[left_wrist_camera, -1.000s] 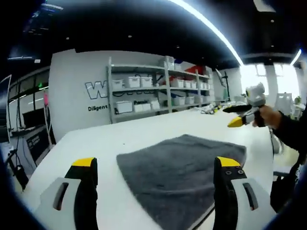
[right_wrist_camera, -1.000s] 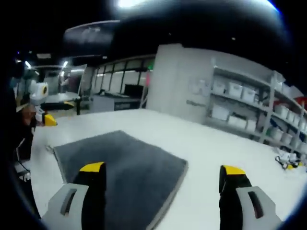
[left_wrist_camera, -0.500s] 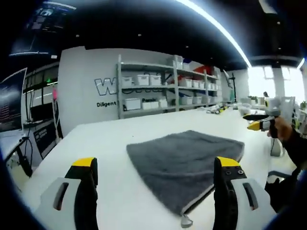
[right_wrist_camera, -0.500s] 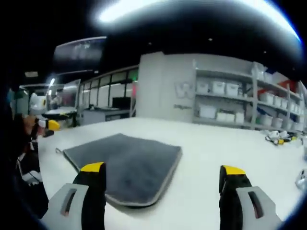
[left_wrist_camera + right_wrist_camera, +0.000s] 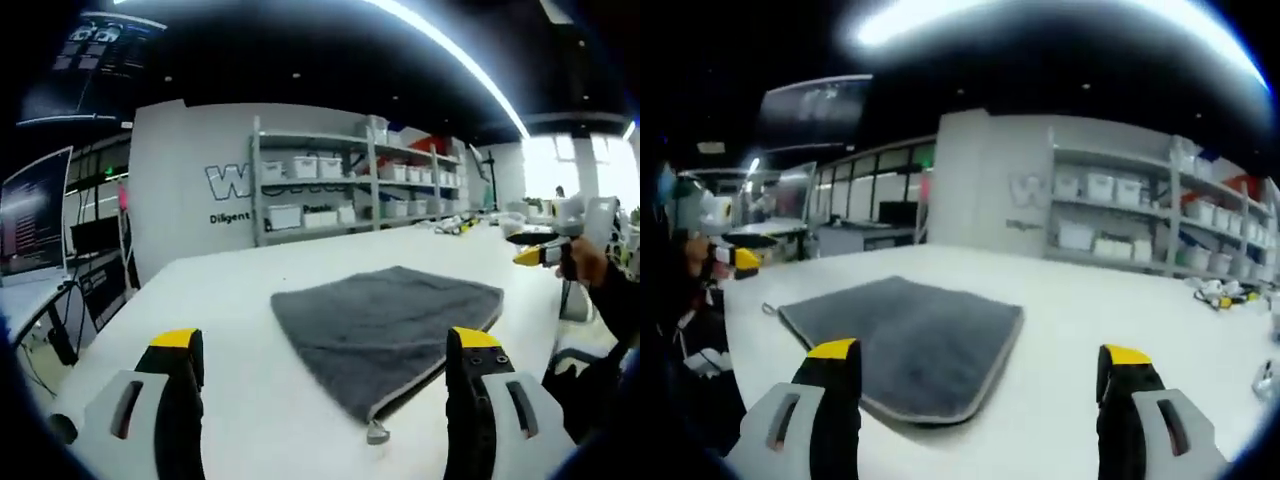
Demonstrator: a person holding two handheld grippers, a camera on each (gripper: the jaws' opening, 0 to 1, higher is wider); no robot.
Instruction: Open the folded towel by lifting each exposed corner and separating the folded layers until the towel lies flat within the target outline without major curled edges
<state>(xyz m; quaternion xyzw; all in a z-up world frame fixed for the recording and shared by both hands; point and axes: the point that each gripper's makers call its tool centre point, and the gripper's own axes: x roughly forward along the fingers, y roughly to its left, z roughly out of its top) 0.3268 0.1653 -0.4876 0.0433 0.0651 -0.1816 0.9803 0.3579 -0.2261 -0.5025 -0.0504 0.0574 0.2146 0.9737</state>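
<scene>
in the left gripper view the left gripper (image 5: 324, 345) has its two yellow-tipped fingers (image 5: 178, 342) spread wide with nothing between them, held level just above the near edge of the white tabletop (image 5: 220, 300). in the right gripper view the right gripper (image 5: 980, 358) stands the same way, two fingers (image 5: 1127, 358) spread apart, pinching nothing, above the tabletop (image 5: 1090, 310).

one grey towel (image 5: 385, 325) lies folded on the tabletop, just beyond the left gripper and a little to its right; it is touched by neither gripper. its near corner carries one small loop tag (image 5: 376, 432). seen from the right gripper the towel (image 5: 910, 335) lies ahead and to the left, its near edge rounded by the fold.

the right gripper (image 5: 535, 252) also shows at the far right of the left gripper view, held in a hand (image 5: 585, 265); the left gripper (image 5: 735, 260) shows at the left of the right gripper view.

one rack of shelves (image 5: 350, 185) with white bins stands against the far wall (image 5: 180, 200).
</scene>
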